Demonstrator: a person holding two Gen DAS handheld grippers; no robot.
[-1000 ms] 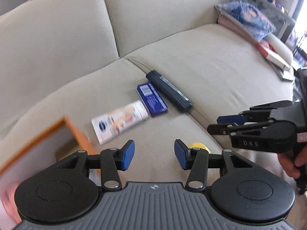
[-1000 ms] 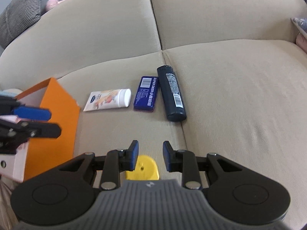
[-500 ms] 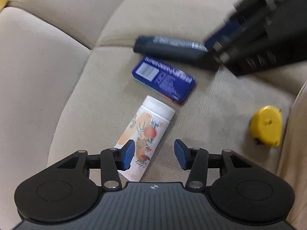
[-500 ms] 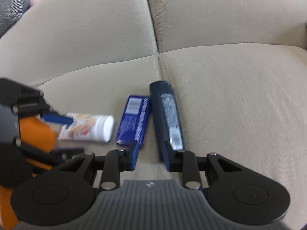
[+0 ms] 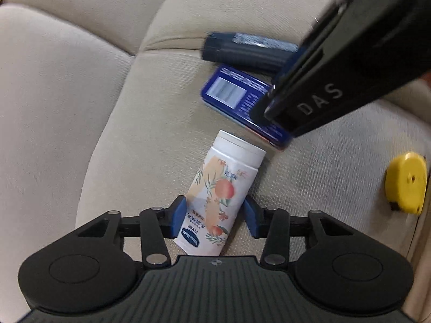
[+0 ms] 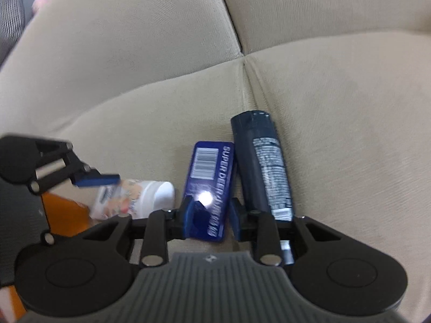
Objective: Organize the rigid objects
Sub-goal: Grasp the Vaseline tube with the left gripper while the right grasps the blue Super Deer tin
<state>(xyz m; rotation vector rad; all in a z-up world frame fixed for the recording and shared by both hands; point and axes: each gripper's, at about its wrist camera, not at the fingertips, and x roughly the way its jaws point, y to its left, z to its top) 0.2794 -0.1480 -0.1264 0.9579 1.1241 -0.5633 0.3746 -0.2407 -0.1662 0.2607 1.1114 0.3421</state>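
So both grippers are down on the beige sofa seat (image 5: 94, 123) at once here. The left gripper (image 5: 212, 216) has the white lotion tube (image 5: 221, 188) sitting between its blue pads, crimped end toward the camera and white cap pointing away; the jaws are closing in, the left pad looks right at the tube's edge while the right one seems a hair off, so not really clamped. The right gripper (image 6: 208, 216) straddles the near end of the blue tin (image 6: 208, 185), jaws opening, and its pads sit just beside the tin's sides rather than squeezing it. The tin lies flat between the tube and the dark spray can (image 6: 262, 167), touching or nearly touching the can. A yellow tape measure (image 5: 405, 183) sits off by itself near the seat edge. There's an orange box (image 6: 63, 215) peeking out behind the left gripper in the right wrist view.
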